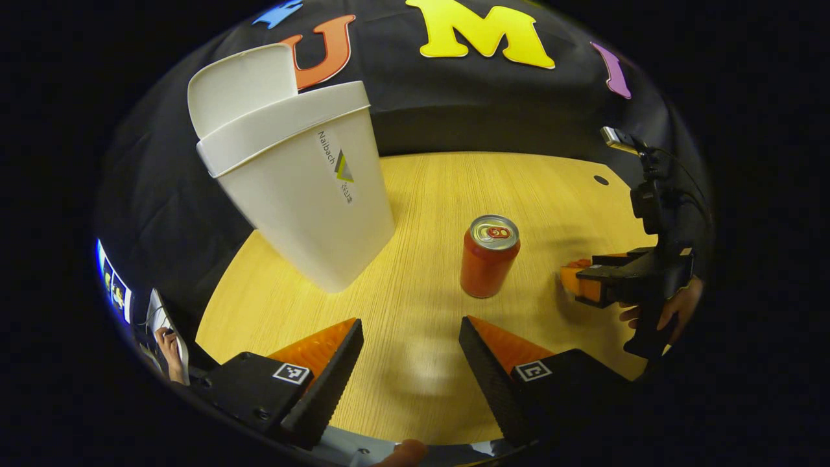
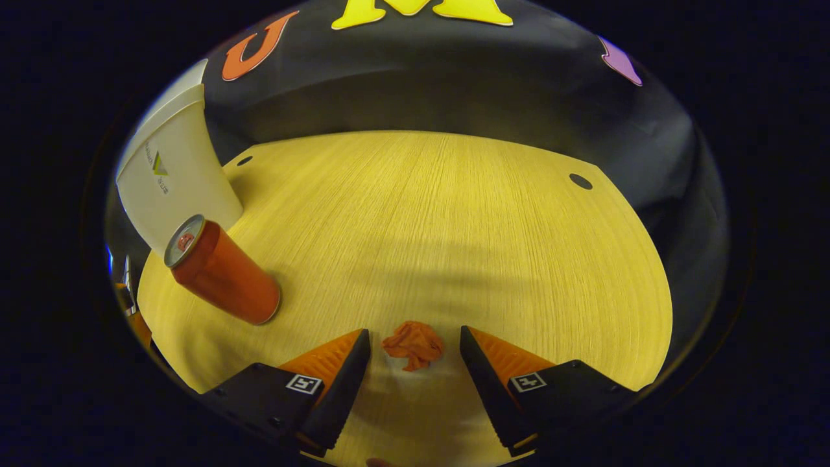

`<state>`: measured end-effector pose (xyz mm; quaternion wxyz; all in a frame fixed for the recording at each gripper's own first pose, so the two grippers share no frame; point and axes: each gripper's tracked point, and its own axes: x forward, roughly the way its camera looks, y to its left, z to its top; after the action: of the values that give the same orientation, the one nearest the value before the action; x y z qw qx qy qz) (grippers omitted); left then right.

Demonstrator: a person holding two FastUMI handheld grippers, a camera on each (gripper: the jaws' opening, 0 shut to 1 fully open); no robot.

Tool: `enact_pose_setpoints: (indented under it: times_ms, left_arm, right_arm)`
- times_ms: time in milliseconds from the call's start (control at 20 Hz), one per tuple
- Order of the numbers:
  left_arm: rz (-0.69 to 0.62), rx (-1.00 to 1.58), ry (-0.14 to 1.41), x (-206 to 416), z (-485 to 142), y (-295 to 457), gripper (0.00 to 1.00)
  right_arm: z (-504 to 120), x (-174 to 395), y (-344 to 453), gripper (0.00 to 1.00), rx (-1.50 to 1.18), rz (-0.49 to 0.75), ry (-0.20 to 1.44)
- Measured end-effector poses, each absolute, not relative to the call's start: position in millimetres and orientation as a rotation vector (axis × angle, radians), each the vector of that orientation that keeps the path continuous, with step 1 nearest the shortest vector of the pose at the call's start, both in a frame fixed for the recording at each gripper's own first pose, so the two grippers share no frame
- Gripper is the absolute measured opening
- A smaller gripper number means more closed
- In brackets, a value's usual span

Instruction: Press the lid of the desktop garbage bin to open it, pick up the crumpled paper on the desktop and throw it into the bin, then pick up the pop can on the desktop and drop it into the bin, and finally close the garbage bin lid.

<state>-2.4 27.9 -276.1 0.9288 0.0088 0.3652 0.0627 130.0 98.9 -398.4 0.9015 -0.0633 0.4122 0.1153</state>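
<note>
Orange crumpled paper (image 2: pixel 414 344) between the wide-spread right gripper (image 2: pixel 415 353) fingers, seemingly untouched; left gripper (image 1: pixel 410 344) open, empty.

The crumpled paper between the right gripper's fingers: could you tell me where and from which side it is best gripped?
Grip the crumpled paper across its middle, coming from above. It is a low irregular wad lying on the table, and the open right gripper already straddles it.

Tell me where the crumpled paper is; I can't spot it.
In the right gripper view, the crumpled paper lies on the table between the right gripper fingers, apart from both.
</note>
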Motion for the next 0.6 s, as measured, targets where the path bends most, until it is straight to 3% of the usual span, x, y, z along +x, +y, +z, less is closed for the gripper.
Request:
enact_pose_setpoints:
  times_ms: [50, 100, 200, 250, 300, 600]
  left_arm:
    - [0.130, 0.019, 0.751, -3.2, -277.6, 28.1, 0.99]
    - [0.132, 0.020, 0.753, -4.4, -278.7, 28.6, 0.99]
    - [0.132, 0.016, 0.757, -6.8, -280.7, 28.6, 0.99]
    - [0.133, 0.015, 0.758, -8.7, -281.6, 28.6, 0.99]
    - [0.134, 0.014, 0.760, -9.9, -282.1, 29.4, 0.98]
    - [0.135, 0.014, 0.754, -18.0, -280.0, 33.4, 0.98]
  right_arm:
    - [-400.5, 127.3, 97.7, 0.89, -0.131, 0.241, 0.858]
    - [-398.9, 128.3, 98.5, 0.70, -0.125, 0.247, 0.854]
    - [-397.5, 129.6, 97.3, 0.54, -0.129, 0.253, 0.854]
    - [-398.6, 128.7, 98.3, 0.54, -0.130, 0.251, 0.855]
    - [-399.2, 128.3, 98.8, 0.38, -0.121, 0.251, 0.860]
    - [-386.4, 126.2, 96.4, 0.38, -0.111, 0.257, 0.850]
